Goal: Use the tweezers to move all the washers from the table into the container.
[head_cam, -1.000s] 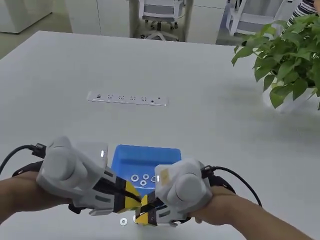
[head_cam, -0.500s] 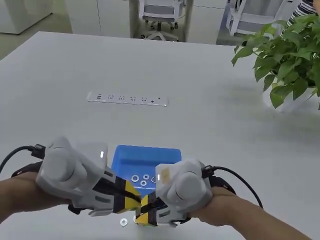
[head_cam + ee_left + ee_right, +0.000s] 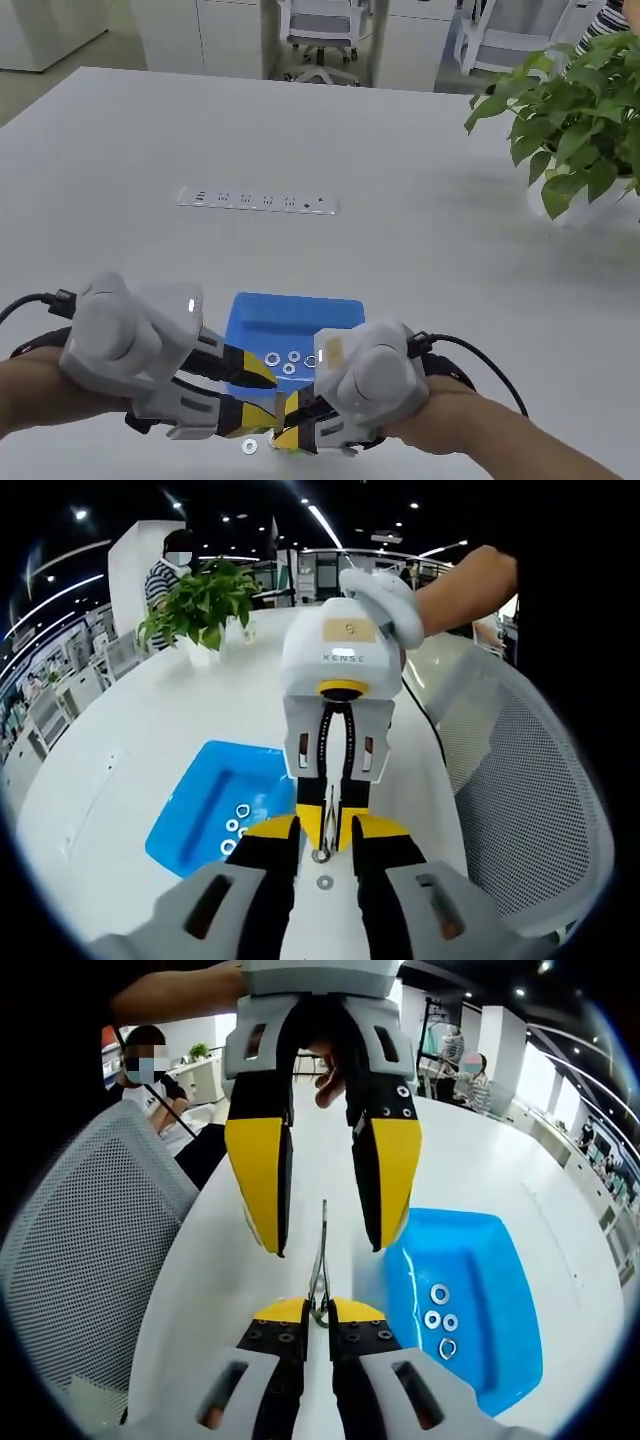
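Between the left gripper's parted jaws runs the far end of the tweezers, untouched on either side. The right gripper is clamped on the near end. Over the last second the left gripper has drawn back a little from the right one, so the tweezers now look to be carried by the right alone, and picking can probably start.

Just below the meeting jaws one washer lies loose on the table. I cannot tell whether another sits under the grippers. Four washers already lie in the container, which sits just beyond the jaws and to the tweezers' right in the right gripper view.

Those open yellow jaws flank the tweezers' working end and should clear off before it dips to the washer. Well ahead of both grippers are a power strip and a plant, neither in the way.
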`<act>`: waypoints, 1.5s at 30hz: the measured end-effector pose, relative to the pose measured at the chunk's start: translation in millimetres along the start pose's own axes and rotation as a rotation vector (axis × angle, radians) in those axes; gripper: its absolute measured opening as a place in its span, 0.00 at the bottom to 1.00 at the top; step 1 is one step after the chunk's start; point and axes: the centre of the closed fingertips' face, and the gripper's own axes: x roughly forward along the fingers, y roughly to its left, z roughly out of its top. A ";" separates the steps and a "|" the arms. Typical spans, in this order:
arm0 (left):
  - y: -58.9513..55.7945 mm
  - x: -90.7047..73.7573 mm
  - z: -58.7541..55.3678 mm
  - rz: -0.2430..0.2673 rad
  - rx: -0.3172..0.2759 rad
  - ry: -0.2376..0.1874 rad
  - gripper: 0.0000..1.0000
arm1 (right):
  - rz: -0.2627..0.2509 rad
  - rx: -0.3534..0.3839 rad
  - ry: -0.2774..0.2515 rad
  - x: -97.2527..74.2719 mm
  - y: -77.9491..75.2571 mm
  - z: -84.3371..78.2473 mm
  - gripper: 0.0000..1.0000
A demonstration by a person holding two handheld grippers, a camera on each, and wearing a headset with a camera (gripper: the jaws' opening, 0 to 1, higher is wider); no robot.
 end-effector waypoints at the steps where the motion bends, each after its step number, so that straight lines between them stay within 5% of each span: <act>1: 0.5 -0.9 -1.1 0.005 -0.010 -0.002 0.29 | -0.001 -0.001 -0.002 -0.5 -0.1 0.9 0.08; 23: 7.2 -20.7 -17.0 0.131 -0.185 -0.080 0.72 | -0.006 -0.033 -0.019 -23.3 -6.1 26.6 0.08; 45: 19.7 -31.8 -17.0 0.234 -0.263 -0.132 0.93 | -0.039 -0.050 -0.039 -56.6 -31.3 42.6 0.08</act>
